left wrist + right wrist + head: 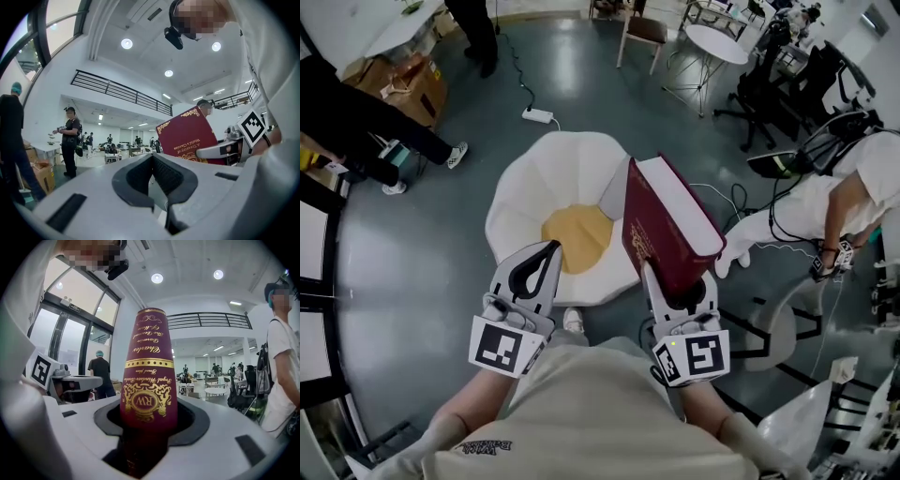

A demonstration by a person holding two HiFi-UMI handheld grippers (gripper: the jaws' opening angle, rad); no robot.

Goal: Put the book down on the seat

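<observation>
A person in dark clothes stands at the left on the grey floor. The left gripper points forward with its jaws closed together and nothing between them, its tip over the near rim of the white petal-shaped seat, which has a round yellow cushion in the middle. To the right, the thick maroon hardcover book with gold lettering stands on edge in the air, overlapping the seat's right rim, not lying on the cushion. The right gripper clamps its lower end, jaws wide around the thick cover. A person in white bends at the far right.
</observation>
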